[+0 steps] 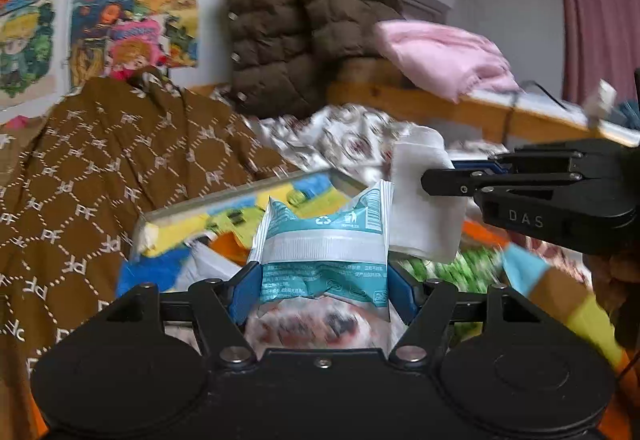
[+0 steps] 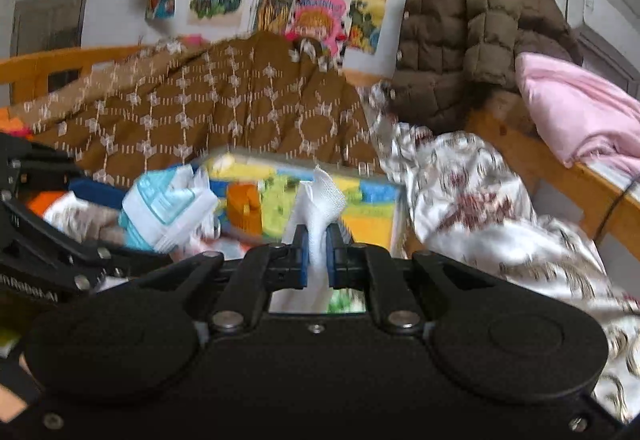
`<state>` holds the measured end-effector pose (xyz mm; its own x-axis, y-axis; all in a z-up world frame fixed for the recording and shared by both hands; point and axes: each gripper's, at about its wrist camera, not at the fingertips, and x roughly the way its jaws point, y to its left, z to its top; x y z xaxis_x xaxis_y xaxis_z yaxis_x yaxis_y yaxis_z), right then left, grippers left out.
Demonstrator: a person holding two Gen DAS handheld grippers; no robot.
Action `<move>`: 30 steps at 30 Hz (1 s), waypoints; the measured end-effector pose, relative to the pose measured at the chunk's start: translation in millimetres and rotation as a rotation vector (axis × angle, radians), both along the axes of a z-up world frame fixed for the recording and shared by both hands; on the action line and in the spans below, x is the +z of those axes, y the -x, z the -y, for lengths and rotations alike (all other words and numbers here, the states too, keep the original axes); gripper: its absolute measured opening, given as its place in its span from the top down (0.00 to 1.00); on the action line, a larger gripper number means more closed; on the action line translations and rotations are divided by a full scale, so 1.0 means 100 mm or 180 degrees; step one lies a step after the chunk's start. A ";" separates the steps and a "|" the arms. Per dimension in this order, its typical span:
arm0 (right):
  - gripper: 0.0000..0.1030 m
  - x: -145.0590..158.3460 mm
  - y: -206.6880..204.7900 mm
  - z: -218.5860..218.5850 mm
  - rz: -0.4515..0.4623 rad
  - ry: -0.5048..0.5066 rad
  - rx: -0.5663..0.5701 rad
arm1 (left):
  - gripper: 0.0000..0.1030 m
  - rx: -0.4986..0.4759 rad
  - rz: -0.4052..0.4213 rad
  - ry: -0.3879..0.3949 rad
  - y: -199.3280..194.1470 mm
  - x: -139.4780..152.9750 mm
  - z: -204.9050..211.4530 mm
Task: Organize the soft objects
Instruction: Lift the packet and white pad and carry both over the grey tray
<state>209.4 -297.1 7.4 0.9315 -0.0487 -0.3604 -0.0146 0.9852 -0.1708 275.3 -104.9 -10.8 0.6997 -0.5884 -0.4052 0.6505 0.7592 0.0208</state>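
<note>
My left gripper (image 1: 322,290) is shut on a teal and white wipes packet (image 1: 324,240) and holds it upright above the bed. The packet also shows at the left of the right wrist view (image 2: 168,208). My right gripper (image 2: 317,254) is shut on a white folded cloth (image 2: 320,208), which sticks up between its blue pads. In the left wrist view the right gripper (image 1: 444,176) comes in from the right, and the white cloth (image 1: 424,200) hangs just right of the packet, touching its top corner.
A colourful cartoon mat (image 2: 360,208) lies under both grippers. A brown patterned quilt (image 1: 100,180) lies to the left, a white floral blanket (image 2: 480,208) to the right. A brown puffer jacket (image 1: 296,32) and a pink blanket (image 1: 444,56) rest on the wooden bed rail (image 1: 420,100).
</note>
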 end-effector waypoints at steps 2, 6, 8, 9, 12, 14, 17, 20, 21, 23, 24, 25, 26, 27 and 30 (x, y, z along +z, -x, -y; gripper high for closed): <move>0.97 0.07 -0.11 0.03 0.0108 -0.0073 0.0000 | 0.33 0.0076 0.0047 0.0029 -0.07 0.04 -0.01; 0.97 0.19 -0.28 0.12 0.0269 -0.0239 0.0014 | 0.33 0.0274 0.0114 0.0067 -0.28 0.10 -0.02; 0.97 0.22 -0.35 0.14 0.0307 -0.0265 0.0048 | 0.33 0.0405 0.0097 0.0133 -0.40 0.13 -0.03; 0.97 0.23 -0.42 0.14 0.0336 -0.0292 0.0060 | 0.33 0.0473 0.0080 0.0171 -0.46 0.14 -0.04; 0.97 0.28 -0.63 0.17 0.0395 -0.0436 0.0094 | 0.33 0.0681 -0.0029 0.0257 -0.70 0.18 -0.05; 0.97 0.30 -0.85 0.22 0.0395 -0.0558 0.0098 | 0.33 0.0818 -0.0161 0.0326 -0.88 0.20 -0.09; 0.97 0.26 -1.12 0.29 0.0351 -0.0778 0.0085 | 0.33 0.1030 -0.0322 0.0385 -1.14 0.20 -0.17; 0.97 0.16 -1.41 0.34 0.0259 -0.1019 0.0010 | 0.33 0.1217 -0.0443 0.0454 -1.36 0.15 -0.28; 0.97 0.12 -1.50 0.35 0.0213 -0.1099 -0.0018 | 0.33 0.1264 -0.0491 0.0473 -1.41 0.11 -0.32; 0.97 0.02 -1.68 0.36 0.0120 -0.1226 -0.0056 | 0.33 0.1325 -0.0593 0.0498 -1.52 0.02 -0.36; 0.97 -0.03 -1.77 0.37 0.0067 -0.1275 -0.0083 | 0.34 0.1338 -0.0627 0.0484 -1.57 -0.02 -0.36; 0.97 -0.08 -1.85 0.36 0.0013 -0.1288 -0.0098 | 0.34 0.1344 -0.0641 0.0461 -1.60 -0.06 -0.36; 0.96 -0.12 -1.93 0.33 -0.0028 -0.1268 -0.0103 | 0.34 0.1343 -0.0646 0.0430 -1.63 -0.11 -0.35; 0.96 -0.16 -2.00 0.32 -0.0082 -0.1237 -0.0109 | 0.34 0.1341 -0.0648 0.0415 -1.64 -0.13 -0.34; 0.96 -0.27 -2.16 0.31 -0.0190 -0.1236 -0.0165 | 0.34 0.1324 -0.0681 0.0468 -1.68 -0.20 -0.33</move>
